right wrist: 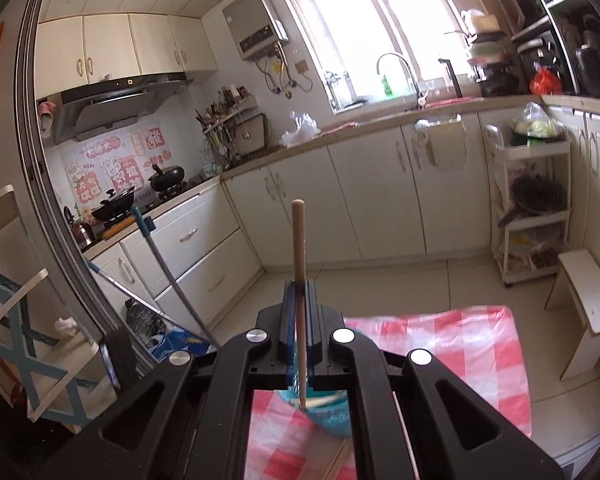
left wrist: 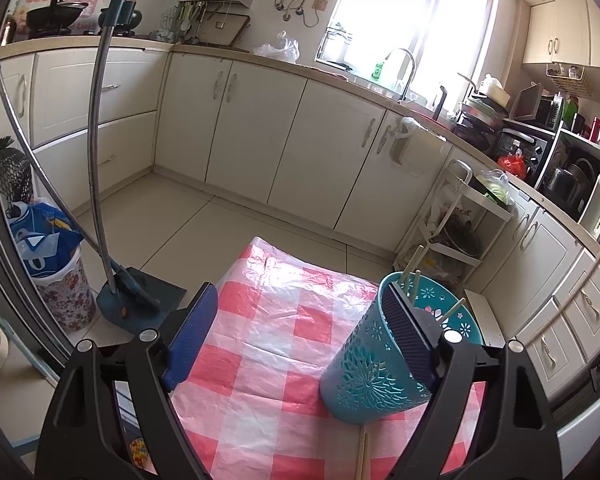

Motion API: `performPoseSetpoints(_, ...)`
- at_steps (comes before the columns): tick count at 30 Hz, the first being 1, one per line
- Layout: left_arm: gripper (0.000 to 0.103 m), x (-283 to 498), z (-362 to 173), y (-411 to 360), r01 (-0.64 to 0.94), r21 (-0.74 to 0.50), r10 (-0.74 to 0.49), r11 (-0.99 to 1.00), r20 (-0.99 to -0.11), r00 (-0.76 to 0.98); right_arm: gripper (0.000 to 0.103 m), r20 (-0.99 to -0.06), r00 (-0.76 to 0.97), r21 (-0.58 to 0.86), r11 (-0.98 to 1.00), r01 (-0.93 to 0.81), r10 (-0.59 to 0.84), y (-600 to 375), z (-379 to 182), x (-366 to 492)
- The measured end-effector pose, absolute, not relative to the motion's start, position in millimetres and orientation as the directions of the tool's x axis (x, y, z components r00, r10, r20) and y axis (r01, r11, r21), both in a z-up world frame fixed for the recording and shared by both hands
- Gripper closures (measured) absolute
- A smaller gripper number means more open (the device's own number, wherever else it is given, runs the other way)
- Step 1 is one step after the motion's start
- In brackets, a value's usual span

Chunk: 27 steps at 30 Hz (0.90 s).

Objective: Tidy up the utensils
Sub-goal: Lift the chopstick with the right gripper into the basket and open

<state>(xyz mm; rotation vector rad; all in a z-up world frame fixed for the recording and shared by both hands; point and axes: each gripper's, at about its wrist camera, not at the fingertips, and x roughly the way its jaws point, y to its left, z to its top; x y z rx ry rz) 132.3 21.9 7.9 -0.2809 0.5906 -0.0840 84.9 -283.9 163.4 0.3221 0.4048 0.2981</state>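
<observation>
Chopsticks are what is being sorted here, and the teal holder (left wrist: 374,354) on the red-checked tablecloth (left wrist: 260,340) already has a few of them (left wrist: 410,272) standing in it. At least one more chopstick (left wrist: 363,458) lies flat on the cloth just in front of the holder, so the job looks partly done, not finished.

The right gripper (right wrist: 299,300) has its jaws pressed together on a single chopstick (right wrist: 299,240), held upright with its lower tip hanging above the holder's mouth (right wrist: 324,416). That piece seems to be on its way in; it has not been let go.

The left gripper (left wrist: 300,340) has its jaws wide apart and clamps nothing. Its right finger (left wrist: 408,340) stands at the holder's rim, partly in front of it, and whether it touches cannot be told; the left finger (left wrist: 188,340) is well clear over the cloth.

The left wrist view shows the holder whole, the sticks already inside and the loose one on the cloth. The right wrist view hides most of the holder behind the gripper body, but it alone shows the clamped chopstick, and two loose sticks (right wrist: 336,460) near the bottom edge.
</observation>
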Motion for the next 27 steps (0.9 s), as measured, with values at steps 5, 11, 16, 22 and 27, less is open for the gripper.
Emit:
performPoseSetpoints(5,0.022,132.3,7.8,21.2,0.001,-0.28,-0.158,0.96,-0.541,0.826,0.098,-0.367,0.889,0.299,0.94,-0.164,0.272,-267.4,149.4,113.0)
performPoseSetpoints(11,0.021,133.1,7.7,21.5,0.0,-0.264,-0.151,0.964,-0.55,0.821,0.097,-0.501,0.842,0.235,0.968,-0.088,0.198,-249.7,94.0,147.5)
performPoseSetpoints(16,0.02,133.9,8.1,24.4,-0.005,-0.258,-0.144,0.966,-0.555,0.819,0.084,-0.53,0.824,0.265,0.962,-0.065,0.201,-252.5,73.2,142.6)
performPoseSetpoints(22,0.018,132.2,9.7,27.9,-0.023,-0.251,-0.123,0.968,-0.549,0.826,0.081,-0.42,0.891,0.279,0.959,-0.052,0.171,-256.1,91.2,105.1)
performPoseSetpoints(27,0.016,128.1,12.5,32.1,-0.044,-0.245,-0.096,0.969,-0.531,0.842,0.08,-0.415,0.9,0.273,0.962,-0.015,0.132,-253.8,70.7,67.8)
